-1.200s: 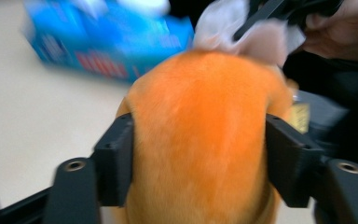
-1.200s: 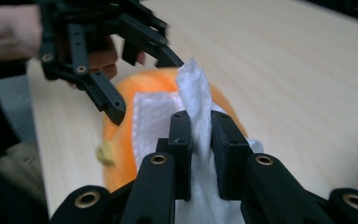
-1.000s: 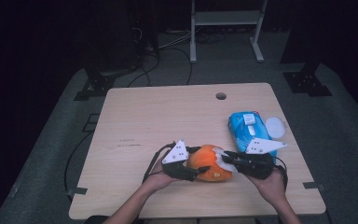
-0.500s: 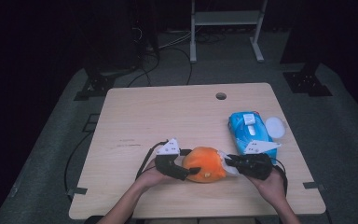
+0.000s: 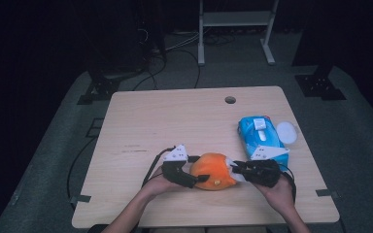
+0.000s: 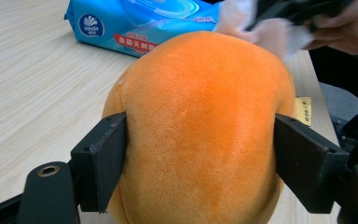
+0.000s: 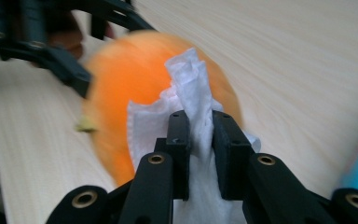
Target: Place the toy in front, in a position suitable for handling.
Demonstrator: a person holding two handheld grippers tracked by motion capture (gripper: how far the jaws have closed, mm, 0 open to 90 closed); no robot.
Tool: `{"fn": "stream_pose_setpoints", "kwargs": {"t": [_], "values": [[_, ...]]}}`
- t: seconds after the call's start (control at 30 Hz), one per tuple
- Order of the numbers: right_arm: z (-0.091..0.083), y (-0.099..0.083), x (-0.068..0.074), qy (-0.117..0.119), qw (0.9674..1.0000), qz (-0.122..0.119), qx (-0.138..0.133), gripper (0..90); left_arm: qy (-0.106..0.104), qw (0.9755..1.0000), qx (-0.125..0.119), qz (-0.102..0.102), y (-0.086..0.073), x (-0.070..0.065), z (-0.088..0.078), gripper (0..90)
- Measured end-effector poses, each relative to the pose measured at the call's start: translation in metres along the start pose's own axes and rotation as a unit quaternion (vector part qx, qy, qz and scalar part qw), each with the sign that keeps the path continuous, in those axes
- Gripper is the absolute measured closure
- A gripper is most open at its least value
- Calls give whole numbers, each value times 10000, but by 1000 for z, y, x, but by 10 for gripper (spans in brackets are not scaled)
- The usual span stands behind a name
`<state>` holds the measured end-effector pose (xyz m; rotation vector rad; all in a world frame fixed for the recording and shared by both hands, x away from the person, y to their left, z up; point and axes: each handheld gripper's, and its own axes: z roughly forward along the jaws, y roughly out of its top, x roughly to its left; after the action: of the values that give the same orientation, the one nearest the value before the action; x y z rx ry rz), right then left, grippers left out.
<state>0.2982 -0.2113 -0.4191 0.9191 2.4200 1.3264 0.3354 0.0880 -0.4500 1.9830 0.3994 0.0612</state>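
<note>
An orange plush toy (image 5: 213, 171) lies near the front edge of the wooden table (image 5: 184, 121). My left gripper (image 5: 197, 170) reaches in from its left. In the left gripper view the two pads press into the sides of the plush (image 6: 200, 112); the jaws have just been opening wider, with the plush still between them. My right gripper (image 5: 235, 170) comes from the right, shut on a crumpled white wipe (image 7: 191, 79). The wipe lies against the orange fur (image 7: 121, 84). A small yellow tag (image 6: 303, 109) hangs from the toy.
A blue pack of wet wipes (image 5: 262, 136) lies at the right of the table, just behind my right hand, with a round white lid (image 5: 286, 131) beside it. A cable hole (image 5: 230, 100) sits near the far edge. Dark floor surrounds the table.
The left gripper has shifted slightly left and toward the person and settled lower around the plush. The right gripper with the wipe has barely moved.
</note>
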Motion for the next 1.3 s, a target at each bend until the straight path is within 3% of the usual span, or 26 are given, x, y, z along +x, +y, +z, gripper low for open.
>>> {"fn": "stream_pose_setpoints", "kwargs": {"t": [0.13,0.27,0.37,0.6,0.67,0.77,0.8,0.87,1.0,1.17,1.23,1.3], "values": [[0,-2,-6,10,9998,192,-12,769,-24,10000,35,75,1,-3,1,217],[-3,8,7,162,9994,-21,-308,767,27,9997,92,239,3,-9,3,213],[-3,9,12,126,9994,-167,-264,767,43,9995,108,302,4,-10,3,209],[-2,1,-4,27,9998,174,-58,768,80,9991,124,390,7,-13,4,204],[-4,5,2,30,9998,69,-176,768,111,9989,134,442,9,-15,5,203],[-7,12,13,249,9988,-116,-398,767,135,9979,156,609,11,-21,8,201],[-6,15,18,303,9985,-221,-411,767,152,9976,161,661,12,-23,9,201],[-4,17,25,181,9985,-420,-287,768,160,9975,175,670,12,-24,9,199],[-4,12,14,196,9993,-231,-236,769,129,9978,120,633,11,-23,8,201],[-7,4,-2,-72,9999,20,-122,769,166,9972,147,714,13,-25,10,200],[-8,7,2,-64,9998,16,-189,768,170,9970,164,736,14,-27,11,198],[-9,12,12,60,9993,-166,-326,768,171,9969,163,746,14,-29,13,199]]}}
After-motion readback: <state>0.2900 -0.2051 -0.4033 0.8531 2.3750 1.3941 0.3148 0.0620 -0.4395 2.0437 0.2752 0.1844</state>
